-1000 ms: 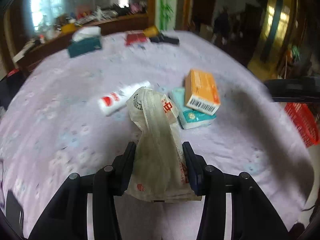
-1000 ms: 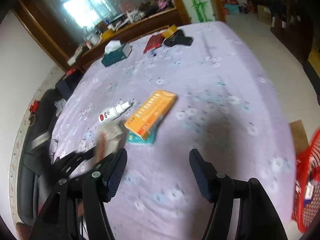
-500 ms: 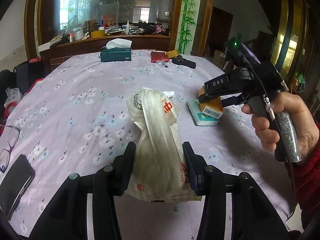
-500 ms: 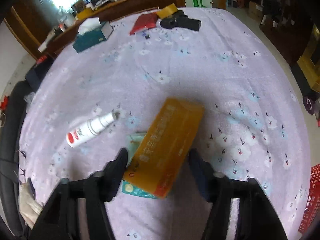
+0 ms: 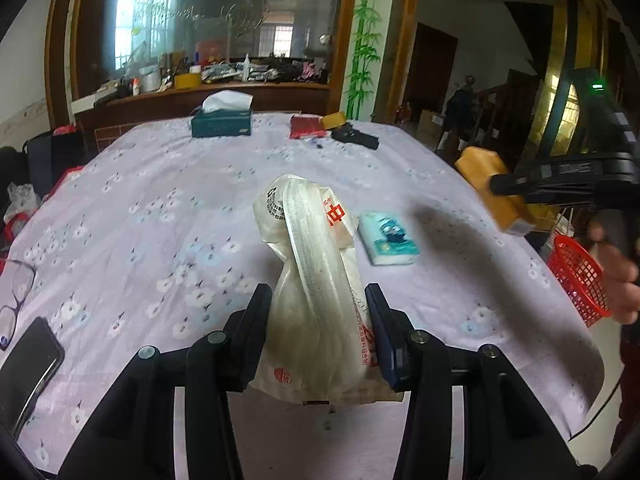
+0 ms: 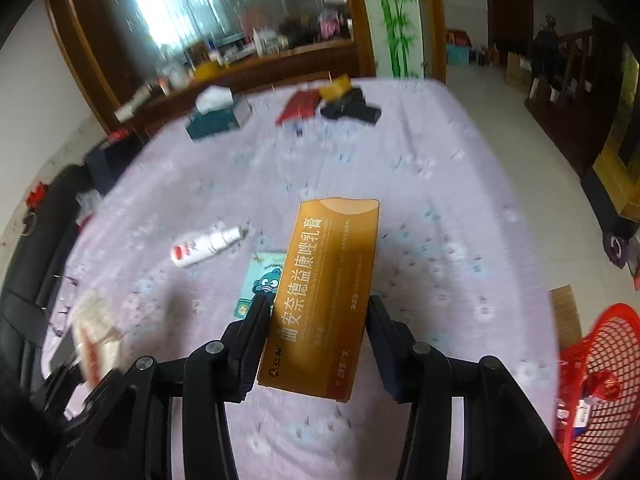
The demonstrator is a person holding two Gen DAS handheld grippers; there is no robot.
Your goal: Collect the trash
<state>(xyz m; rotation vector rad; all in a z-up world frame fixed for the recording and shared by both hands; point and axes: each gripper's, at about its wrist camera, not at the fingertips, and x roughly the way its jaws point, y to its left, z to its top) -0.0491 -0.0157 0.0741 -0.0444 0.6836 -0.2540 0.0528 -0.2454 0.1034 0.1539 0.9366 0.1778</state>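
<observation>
Clamping white bag left, orange box right; bottle right-view only.

Crumpled white bag, orange box lifted.

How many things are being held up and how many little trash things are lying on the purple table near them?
Held up: 2, the white bag and the orange box.
Lying on the table: 2, the spray bottle and the tissue pack.
Total: 4.
</observation>
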